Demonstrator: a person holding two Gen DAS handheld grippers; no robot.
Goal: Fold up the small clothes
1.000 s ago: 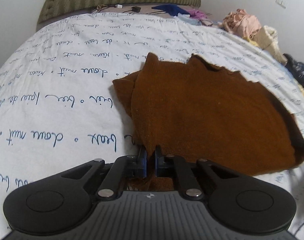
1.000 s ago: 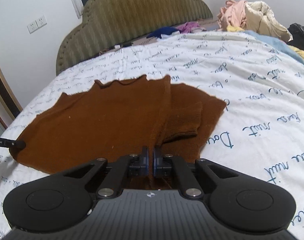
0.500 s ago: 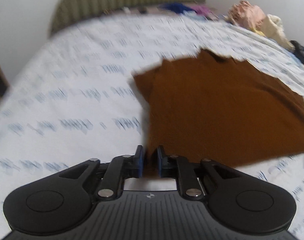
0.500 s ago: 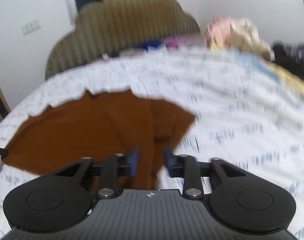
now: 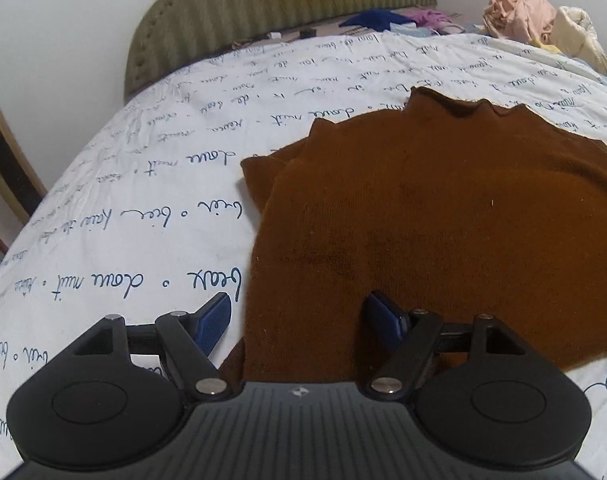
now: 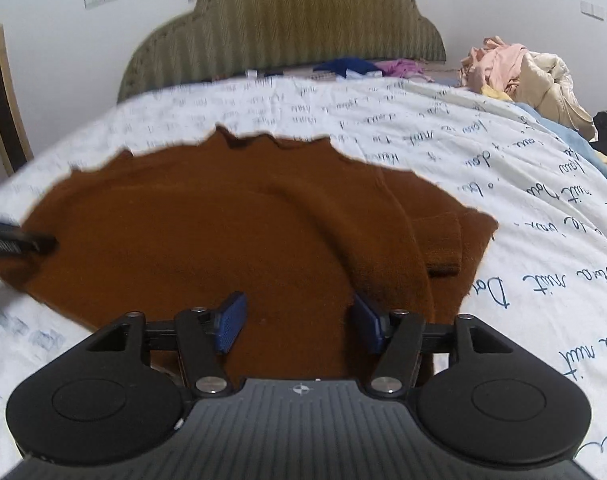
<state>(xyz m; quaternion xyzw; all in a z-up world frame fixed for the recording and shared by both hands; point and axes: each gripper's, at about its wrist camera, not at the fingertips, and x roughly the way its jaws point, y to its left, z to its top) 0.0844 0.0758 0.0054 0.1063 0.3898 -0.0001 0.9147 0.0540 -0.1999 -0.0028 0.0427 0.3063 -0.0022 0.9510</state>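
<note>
A brown knit sweater [image 5: 443, 216] lies flat on the bed, both sleeves folded in over the body. My left gripper [image 5: 299, 320] is open and empty, just above the sweater's near left hem. In the right wrist view the sweater [image 6: 223, 248] fills the middle, with a folded sleeve cuff [image 6: 443, 244] at its right side. My right gripper [image 6: 299, 326] is open and empty above the near hem. The tip of the left gripper [image 6: 19, 240] shows at the sweater's left edge.
The bed has a white sheet [image 5: 143, 200] printed with blue script and a green padded headboard [image 6: 279, 28]. A heap of loose clothes [image 6: 519, 76] lies at the far right. Small clothes [image 5: 387, 20] lie near the headboard.
Both grippers were shut on the sweater's near hem one second ago. Both have opened wide and let go, and the sweater now lies flat.
</note>
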